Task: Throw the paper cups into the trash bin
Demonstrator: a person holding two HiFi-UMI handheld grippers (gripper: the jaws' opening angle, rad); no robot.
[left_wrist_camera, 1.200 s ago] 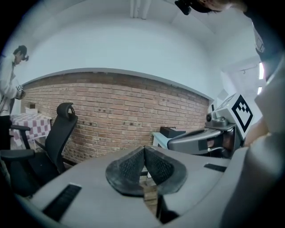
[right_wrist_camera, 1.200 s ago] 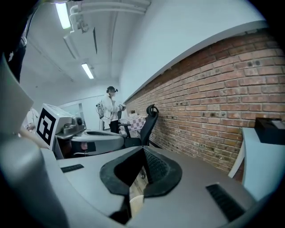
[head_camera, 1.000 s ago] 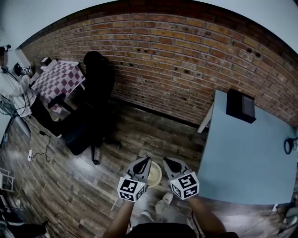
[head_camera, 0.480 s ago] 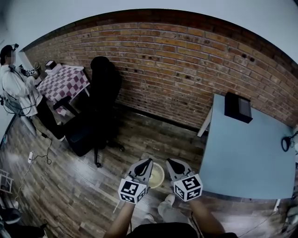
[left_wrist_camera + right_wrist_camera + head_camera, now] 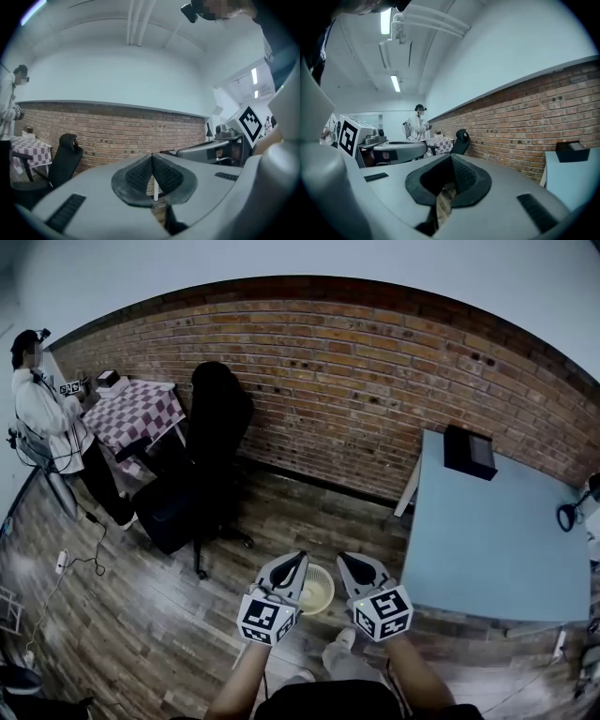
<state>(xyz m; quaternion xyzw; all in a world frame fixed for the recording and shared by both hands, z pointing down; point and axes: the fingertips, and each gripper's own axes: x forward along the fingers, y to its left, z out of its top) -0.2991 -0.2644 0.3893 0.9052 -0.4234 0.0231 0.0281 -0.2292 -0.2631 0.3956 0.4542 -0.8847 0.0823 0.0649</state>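
Here, nearest: the person's two forearms reach forward side by side, each holding a gripper with a black-and-white marker cube.
Left gripper [image 5: 302, 557]: its own view [image 5: 152, 155] shows the ribbed dark pads pressed tip to tip, nothing caught between them.
Right gripper [image 5: 339, 559]: its own view [image 5: 450, 157] shows the tips meeting too, with only floor in the slit below them; it holds nothing.
Trash bin: a cream, round, slatted trash bin [image 5: 319, 589] stands on the floor, seen between the two grippers; its contents are too small to make out.
Floor: dark wooden plank floor [image 5: 141, 615], with a white power strip and black cable [image 5: 61, 559] lying at the left.
Right side: a pale blue flat-topped table [image 5: 497, 549] with a black box [image 5: 469, 453] at its far corner.
Middle: a black high-backed office chair [image 5: 211, 456] near the wall.
Back: a red brick wall [image 5: 356, 381] with plain pale wall above it.
Far left: a purple-and-white checked table [image 5: 136, 413], and just beside it a second person in a white top [image 5: 47, 423].
Only in the gripper views: long ceiling lights [image 5: 395, 83] on the right one, white ceiling pipes [image 5: 136, 23] on the left one.
Only in the head view: the bin and the power strip.
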